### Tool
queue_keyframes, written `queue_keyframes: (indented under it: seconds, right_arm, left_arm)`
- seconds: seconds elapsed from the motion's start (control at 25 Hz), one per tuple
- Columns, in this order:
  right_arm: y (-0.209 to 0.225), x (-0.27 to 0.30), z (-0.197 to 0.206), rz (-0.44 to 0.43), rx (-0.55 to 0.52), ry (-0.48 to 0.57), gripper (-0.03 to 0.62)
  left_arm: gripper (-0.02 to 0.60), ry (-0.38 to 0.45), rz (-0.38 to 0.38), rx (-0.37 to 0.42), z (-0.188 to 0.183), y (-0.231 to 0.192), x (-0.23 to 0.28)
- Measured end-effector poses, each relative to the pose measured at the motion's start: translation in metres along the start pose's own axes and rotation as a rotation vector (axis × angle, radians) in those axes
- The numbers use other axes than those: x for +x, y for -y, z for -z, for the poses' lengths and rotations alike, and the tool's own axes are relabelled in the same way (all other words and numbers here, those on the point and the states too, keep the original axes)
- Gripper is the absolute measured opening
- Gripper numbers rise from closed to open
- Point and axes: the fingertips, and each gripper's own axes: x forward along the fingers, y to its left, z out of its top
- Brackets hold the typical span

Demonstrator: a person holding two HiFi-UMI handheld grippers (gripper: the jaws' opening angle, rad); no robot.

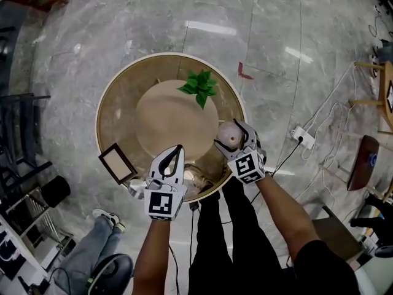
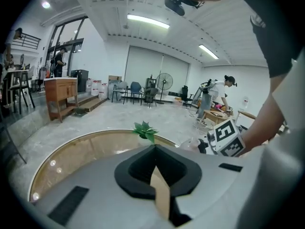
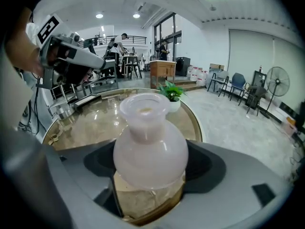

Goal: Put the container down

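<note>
At the table (image 1: 123, 103) rim, right gripper (image 1: 232, 137) jaws clamp the container (image 3: 150, 149); left gripper (image 1: 176, 155) jaws meet, empty.

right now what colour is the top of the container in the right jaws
Milky pale pink. The bulbous container shows best in the right gripper view.

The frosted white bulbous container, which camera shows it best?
The right gripper view: the frosted white bulbous container fills the centre, clamped in the right tool. The head view shows only its small top; the left gripper view barely a pale glimpse.
</note>
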Motion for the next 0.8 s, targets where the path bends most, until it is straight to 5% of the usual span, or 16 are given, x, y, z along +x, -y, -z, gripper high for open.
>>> queue_keyframes:
  seconds: [0.44, 0.8]
  right_arm:
    - [-0.004, 0.020, 0.025, -0.041, 0.026, -0.042, 0.396]
    - [-0.002, -0.002, -0.010, -0.040, 0.021, -0.015, 0.426]
  left_arm:
    - [0.000, -0.015, 0.034, -0.047, 0.015, 0.013, 0.000]
    - [0.000, 0.017, 0.017, -0.055, -0.017, 0.018, -0.023]
